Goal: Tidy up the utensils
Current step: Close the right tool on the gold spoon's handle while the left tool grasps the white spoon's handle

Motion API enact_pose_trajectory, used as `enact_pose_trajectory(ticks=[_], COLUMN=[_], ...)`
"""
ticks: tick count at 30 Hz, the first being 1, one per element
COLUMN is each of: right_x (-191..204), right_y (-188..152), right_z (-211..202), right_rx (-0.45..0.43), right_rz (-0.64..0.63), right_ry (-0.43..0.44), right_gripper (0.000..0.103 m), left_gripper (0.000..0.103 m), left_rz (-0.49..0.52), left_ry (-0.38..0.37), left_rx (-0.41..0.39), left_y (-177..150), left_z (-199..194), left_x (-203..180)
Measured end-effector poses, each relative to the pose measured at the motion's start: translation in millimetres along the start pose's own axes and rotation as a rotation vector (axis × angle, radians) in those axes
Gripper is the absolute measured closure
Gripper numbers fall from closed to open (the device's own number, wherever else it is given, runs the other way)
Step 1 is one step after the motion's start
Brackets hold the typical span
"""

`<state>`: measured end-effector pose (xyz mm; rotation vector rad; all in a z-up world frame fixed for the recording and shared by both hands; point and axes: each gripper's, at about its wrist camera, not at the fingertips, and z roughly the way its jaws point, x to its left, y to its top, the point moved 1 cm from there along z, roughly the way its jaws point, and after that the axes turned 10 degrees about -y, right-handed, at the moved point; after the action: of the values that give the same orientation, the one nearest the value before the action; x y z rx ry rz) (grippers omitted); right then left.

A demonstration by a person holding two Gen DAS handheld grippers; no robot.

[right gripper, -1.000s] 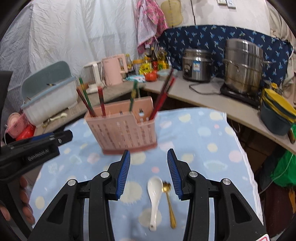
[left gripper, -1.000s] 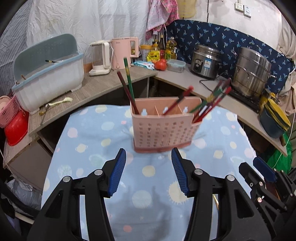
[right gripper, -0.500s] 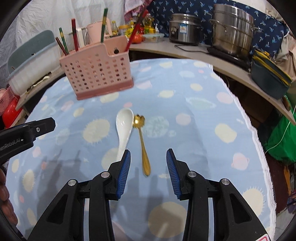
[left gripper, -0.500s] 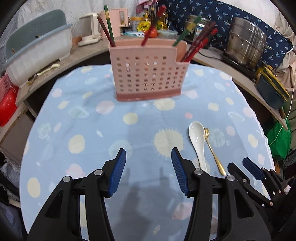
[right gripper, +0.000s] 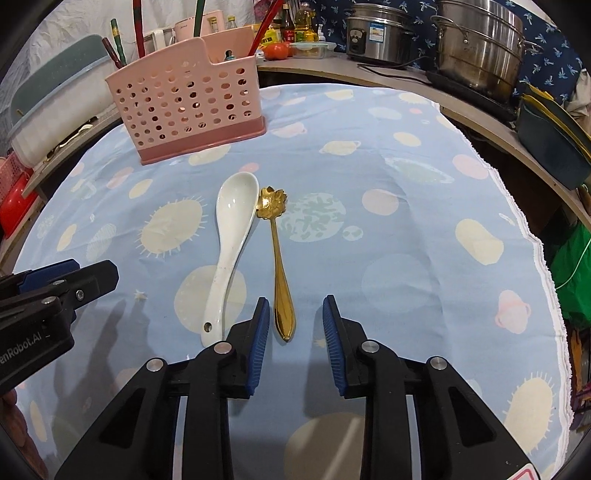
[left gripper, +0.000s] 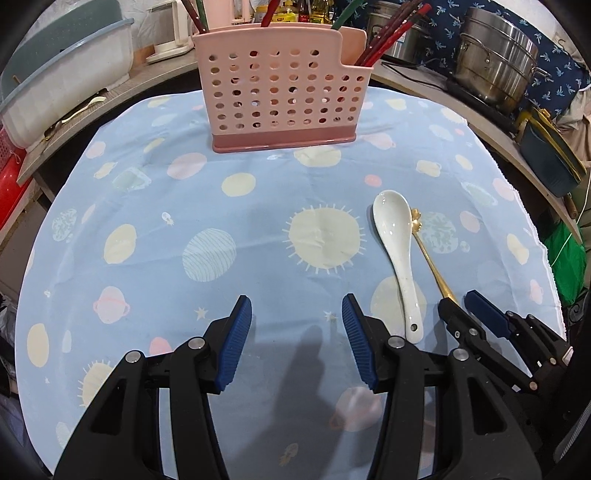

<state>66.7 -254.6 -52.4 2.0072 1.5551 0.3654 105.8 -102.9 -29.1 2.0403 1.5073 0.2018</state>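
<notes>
Two spoons lie on the blue spotted cloth (right gripper: 406, 258), in front of the pink holder (right gripper: 184, 99). The white spoon (right gripper: 232, 236) and the gold spoon (right gripper: 279, 254) are side by side, bowls toward the holder and handles pointing away from it. The gold spoon is on the right of the white one, and their bowls are just about touching.

The holder stands at the far side of the cloth. It already has chopsticks (left gripper: 388, 35) sticking up in it. So the job looks partly done, and the two spoons seem to be what is left to put away.

The right gripper (right gripper: 292, 321) is low over the cloth, on the side away from the holder. Its jaws are closing. The tip of the gold spoon's handle lies between them, nearer the left pad, but the pads are not pressing on it yet. It holds nothing.

The left gripper (left gripper: 296, 328) hangs over bare cloth, left of the white spoon. Its jaws are apart and it holds nothing too.

This step looks like picking up the gold spoon. Next, the right gripper would need to squeeze the thin handle tight. The handle lies flat on soft cloth, so the pads must get low or it may slip out.
</notes>
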Motion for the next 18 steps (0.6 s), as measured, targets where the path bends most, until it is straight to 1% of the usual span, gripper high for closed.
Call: enact_pose_trajectory(ticks=[5, 8, 15, 18], right_x=[0.7, -3.5, -22.1, -27.0], right_y=[-0.9, -2.3, -9.2, -11.5], right_z=[0.6, -0.9, -6.6, -7.7], right_rx=[-0.01, -0.003, 0.024, 0.03], right_rz=[-0.019, -0.005, 0.051, 0.062], right_ry=[-0.006, 0.008, 0.038, 0.041], right_gripper=[0.092, 0.094, 0.095, 0.095], left_gripper=[0.054, 0.054, 0.054, 0.054], left_rz=[0.011, 0.021, 0.053, 0.062], left_ry=[-0.013, -0.029, -0.059, -0.088], left_rx=[0.017, 0.028, 0.049, 0.057], left_y=[-1.2, -2.2, -4.0, -3.6], left_z=[6.2, 9.7, 21.2, 27.9], left_x=[-7.2, -15.1, -37.4, -48.2])
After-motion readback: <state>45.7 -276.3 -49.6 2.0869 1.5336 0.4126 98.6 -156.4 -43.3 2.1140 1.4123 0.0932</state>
